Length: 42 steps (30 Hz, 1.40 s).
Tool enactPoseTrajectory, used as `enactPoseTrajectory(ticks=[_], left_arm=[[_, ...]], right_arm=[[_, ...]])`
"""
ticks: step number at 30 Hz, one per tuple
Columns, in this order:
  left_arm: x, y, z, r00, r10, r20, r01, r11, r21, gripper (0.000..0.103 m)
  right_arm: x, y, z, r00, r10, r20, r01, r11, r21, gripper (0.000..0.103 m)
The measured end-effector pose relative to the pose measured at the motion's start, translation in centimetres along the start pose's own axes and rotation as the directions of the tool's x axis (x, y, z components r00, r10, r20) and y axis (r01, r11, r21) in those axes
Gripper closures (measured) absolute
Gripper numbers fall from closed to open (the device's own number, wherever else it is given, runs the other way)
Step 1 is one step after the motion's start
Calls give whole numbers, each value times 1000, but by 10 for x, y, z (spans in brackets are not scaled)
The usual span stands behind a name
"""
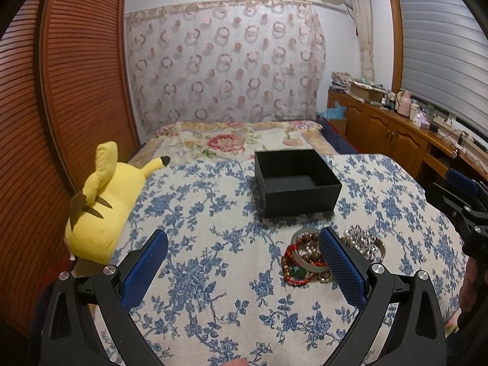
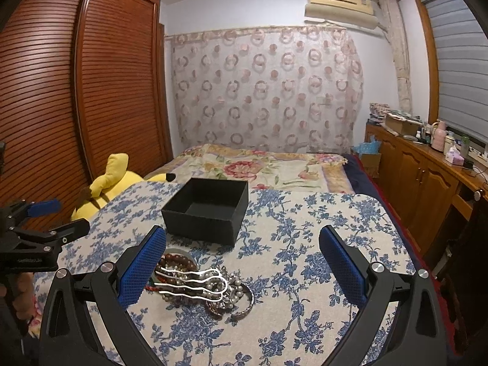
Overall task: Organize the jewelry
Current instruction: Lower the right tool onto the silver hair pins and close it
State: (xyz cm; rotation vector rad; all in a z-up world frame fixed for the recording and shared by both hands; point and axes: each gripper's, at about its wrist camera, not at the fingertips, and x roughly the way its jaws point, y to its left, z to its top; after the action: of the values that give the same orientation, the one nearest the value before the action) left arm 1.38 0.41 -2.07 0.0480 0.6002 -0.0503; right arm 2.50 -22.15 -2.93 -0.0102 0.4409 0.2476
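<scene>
An open black box [image 1: 297, 181] stands on the blue-flowered cloth [image 1: 213, 244]; it looks empty in both views [image 2: 207, 213]. A pile of jewelry [image 1: 308, 256] lies just in front of it: beaded bracelets, bangles, a red string, silver pieces. In the right wrist view the pile [image 2: 201, 286] shows a white pearl strand on top. My left gripper [image 1: 244, 265] is open and empty, its right finger beside the pile. My right gripper [image 2: 242, 265] is open and empty, its left finger next to the pile.
A yellow plush toy [image 1: 103, 201] lies at the bed's left edge against the wooden wardrobe [image 1: 61, 91]. A floral blanket [image 1: 231, 143] lies behind the box. A wooden cabinet [image 2: 427, 177] with bottles runs along the right wall.
</scene>
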Motion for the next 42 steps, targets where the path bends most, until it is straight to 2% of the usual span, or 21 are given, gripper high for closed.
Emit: enactPoseTrajectory(ticks=[3,9,13,21,24,29,31,34,39,42], left_arm=[[9,0,-4,999,-24,-25,24,1000,8,7],[23,-1,-12,996,-60,-63,61,998,26,7],[30,-1,-18,993,-82,-88,84,996,24,7],[43,7,-30,987,-94,-131,96,995,9,7],[46,10,-33,986,-94,-138,95,995,1,7],[48,11,-36,984,-102,-147,103,995,-4,7],[49,11,-37,983,-107,-151,107,994,-4,7],[51,10,-38,981,-110,-158,111,994,-6,7],[52,9,-39,981,-110,-159,110,994,-4,7],[52,9,-40,981,-109,-161,110,994,-6,7]], right_arm=[[6,-5,-4,999,21,-26,-22,1000,-6,3],[24,-10,-14,992,69,-108,-71,997,-22,10],[40,-4,-26,976,123,-179,-131,991,-33,11],[70,11,-42,939,177,-294,-204,977,-63,12],[83,9,-42,925,194,-326,-219,975,-40,19],[101,3,-40,905,221,-364,-237,972,0,36],[108,3,-42,894,231,-385,-246,969,9,40],[118,3,-46,874,247,-419,-260,965,28,40],[118,9,-46,880,221,-420,-250,968,-14,41],[117,13,-46,879,227,-418,-267,963,-40,51]])
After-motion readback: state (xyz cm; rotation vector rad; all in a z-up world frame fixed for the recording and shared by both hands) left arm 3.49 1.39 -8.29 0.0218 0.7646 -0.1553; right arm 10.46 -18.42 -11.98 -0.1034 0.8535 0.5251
